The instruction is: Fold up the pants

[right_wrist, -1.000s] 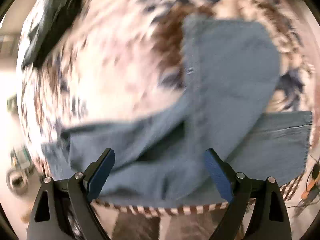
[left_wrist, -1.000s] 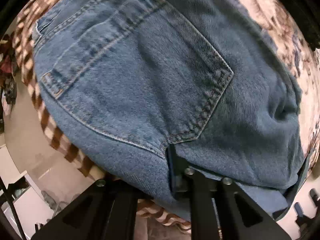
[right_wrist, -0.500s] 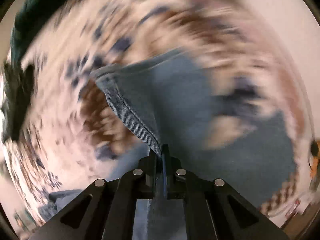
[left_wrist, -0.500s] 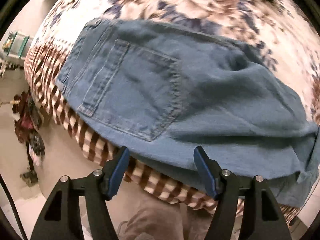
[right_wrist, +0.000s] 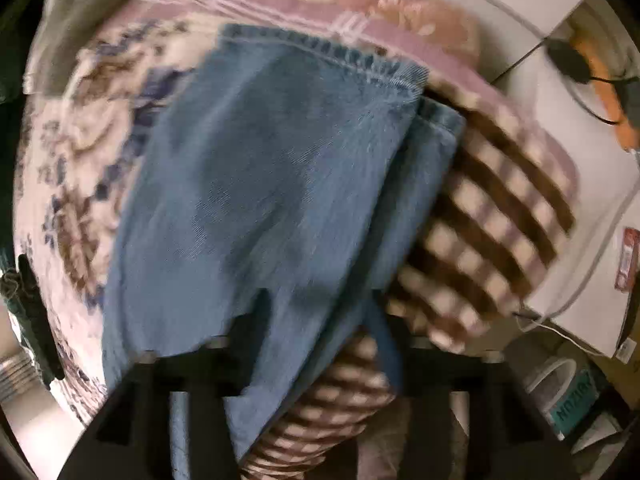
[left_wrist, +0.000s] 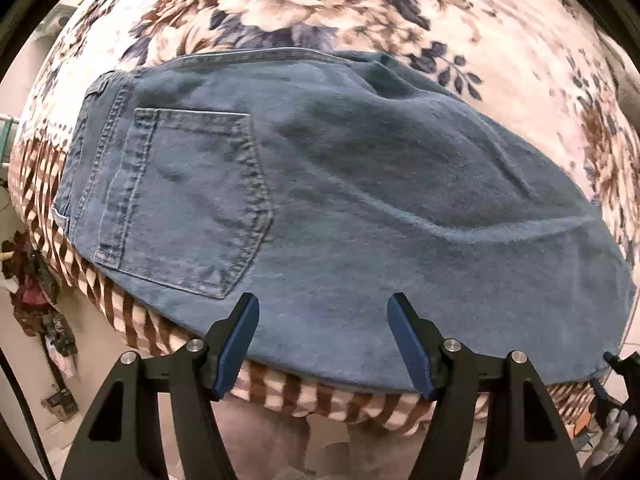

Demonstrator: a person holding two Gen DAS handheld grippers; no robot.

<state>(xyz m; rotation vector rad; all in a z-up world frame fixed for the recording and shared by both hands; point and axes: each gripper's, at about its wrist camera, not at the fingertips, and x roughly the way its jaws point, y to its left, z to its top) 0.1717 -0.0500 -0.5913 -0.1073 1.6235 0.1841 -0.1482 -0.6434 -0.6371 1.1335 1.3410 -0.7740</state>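
while our left gripper (left_wrist: 323, 334) hangs wide and empty over the jeans (left_wrist: 320, 208) near the bed (left_wrist: 304, 20) edge, our right gripper's (right_wrist: 320, 332) jaws just opened, denim between them.

Both hand-held grippers, left (left_wrist: 323, 340) and right (right_wrist: 316, 336), have just opened, releasing the jeans (left_wrist: 360, 200).

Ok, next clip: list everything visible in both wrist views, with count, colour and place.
jeans: one pair, blue denim, lying on the bedspread, back pocket up
bedspread: one, cream with brown and blue flowers, checked brown border, under the jeans
cable: one, black, on the pale floor, upper right of the right wrist view
tub: one, white with teal label, lower right, blurred
left gripper: one, black with blue pads, open above the jeans
right gripper: one, black, blurred, jaws just opening, denim between them
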